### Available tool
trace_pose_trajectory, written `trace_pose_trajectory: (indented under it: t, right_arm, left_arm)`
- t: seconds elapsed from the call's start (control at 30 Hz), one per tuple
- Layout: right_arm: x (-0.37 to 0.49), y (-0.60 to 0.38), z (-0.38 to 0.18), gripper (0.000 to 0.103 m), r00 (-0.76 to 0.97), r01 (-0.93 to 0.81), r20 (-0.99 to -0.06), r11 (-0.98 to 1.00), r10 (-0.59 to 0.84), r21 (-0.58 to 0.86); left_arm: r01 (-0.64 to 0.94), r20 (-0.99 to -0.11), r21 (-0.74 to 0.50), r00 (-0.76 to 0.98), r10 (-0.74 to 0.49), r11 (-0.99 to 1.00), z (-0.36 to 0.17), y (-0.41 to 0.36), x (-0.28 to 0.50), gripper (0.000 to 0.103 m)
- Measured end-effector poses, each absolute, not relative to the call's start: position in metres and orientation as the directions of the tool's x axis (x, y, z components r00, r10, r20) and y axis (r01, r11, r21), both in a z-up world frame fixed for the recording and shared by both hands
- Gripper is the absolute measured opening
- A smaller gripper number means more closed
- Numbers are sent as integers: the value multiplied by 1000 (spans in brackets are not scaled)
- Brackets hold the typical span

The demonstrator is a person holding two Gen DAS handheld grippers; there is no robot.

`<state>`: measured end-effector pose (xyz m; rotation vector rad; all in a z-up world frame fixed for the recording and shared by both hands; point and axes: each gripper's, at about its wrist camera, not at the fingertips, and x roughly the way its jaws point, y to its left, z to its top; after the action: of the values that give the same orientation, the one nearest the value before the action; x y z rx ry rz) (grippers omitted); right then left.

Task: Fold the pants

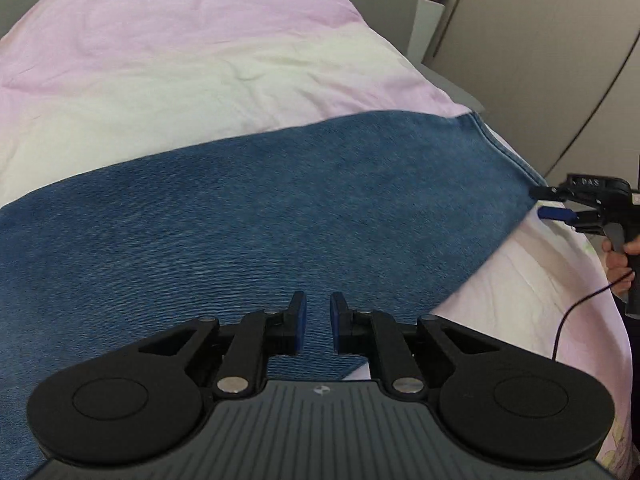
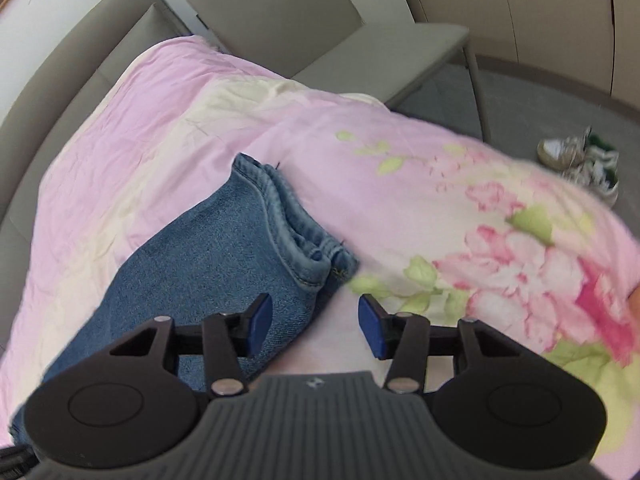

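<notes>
Denim pants (image 1: pixel 260 216) lie beneath the left hand-held gripper (image 1: pixel 318 320).

pants (image 1: pixel 260 216) on bedspread (image 1: pixel 200 80) | left tool (image 1: pixel 318 322) over pants | right tool (image 2: pixel 316 326) at hem (image 2: pixel 296 224)

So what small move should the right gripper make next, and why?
Probably ease the right gripper forward and left, then close on the hem of the jeans. Its jaws stand open with nothing between them, the hem just ahead. The left gripper is also open, over the denim.
</notes>
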<state>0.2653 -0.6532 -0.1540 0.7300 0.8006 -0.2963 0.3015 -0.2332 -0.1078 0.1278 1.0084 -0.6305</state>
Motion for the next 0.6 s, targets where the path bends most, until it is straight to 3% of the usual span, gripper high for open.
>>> trace_pose_trajectory:
  t: [0.33, 0.6]
  right_arm:
    - [282, -673, -192, 39, 738, 479, -669, 628, 90, 613]
    - [273, -662, -167, 10, 781, 420, -619, 667, 79, 615]
  left_arm:
    - [692, -858, -61, 331, -393, 719, -137, -286, 291, 13]
    - [748, -875, 27, 339, -347, 663, -155, -311, 282, 7]
